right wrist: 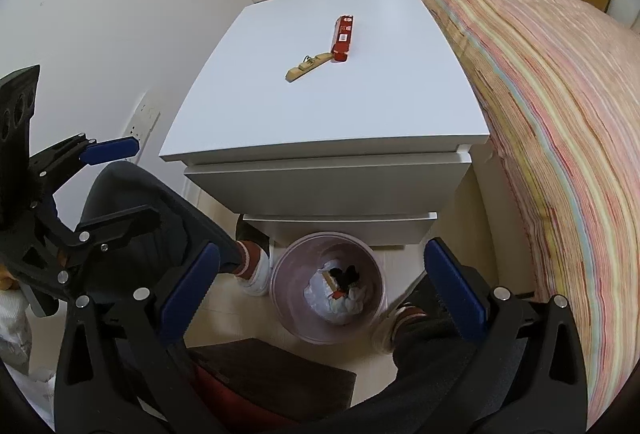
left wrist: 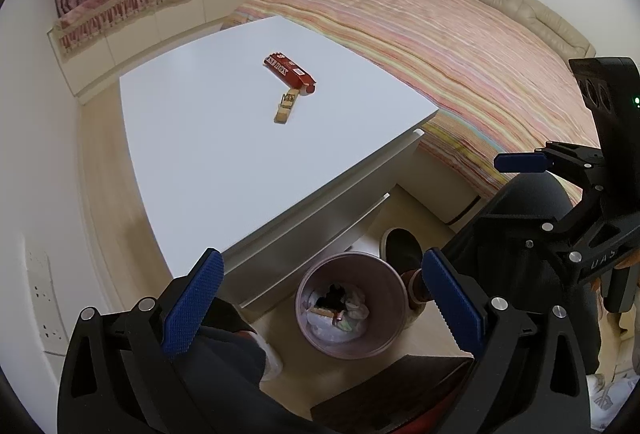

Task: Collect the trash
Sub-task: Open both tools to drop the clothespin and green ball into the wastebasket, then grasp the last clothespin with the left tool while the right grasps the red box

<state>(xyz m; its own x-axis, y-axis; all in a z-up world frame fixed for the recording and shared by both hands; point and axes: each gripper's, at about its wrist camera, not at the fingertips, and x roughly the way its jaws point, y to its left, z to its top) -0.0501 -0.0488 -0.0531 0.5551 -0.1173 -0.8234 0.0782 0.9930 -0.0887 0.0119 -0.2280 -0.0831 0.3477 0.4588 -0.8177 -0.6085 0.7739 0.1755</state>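
Surface: white flat-topped bedside cabinet (right wrist: 328,105), beside the striped bed.
Bin: round pale-pink plastic wastebasket (right wrist: 286,276) on the floor, part filled.
Your left tool (left wrist: 320,298) and right tool (right wrist: 320,294): both spread wide, empty, over the bin.
Long red printed cardboard box (right wrist: 343,37), mid-surface: likely light, crushable; pinch across its narrow width.
Small wooden spring trap (right wrist: 306,67), touching the box's end: stiff; take it by the board edges.

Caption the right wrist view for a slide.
Open right tool above a trash bin; red box and wooden mousetrap lie on the white nightstand.
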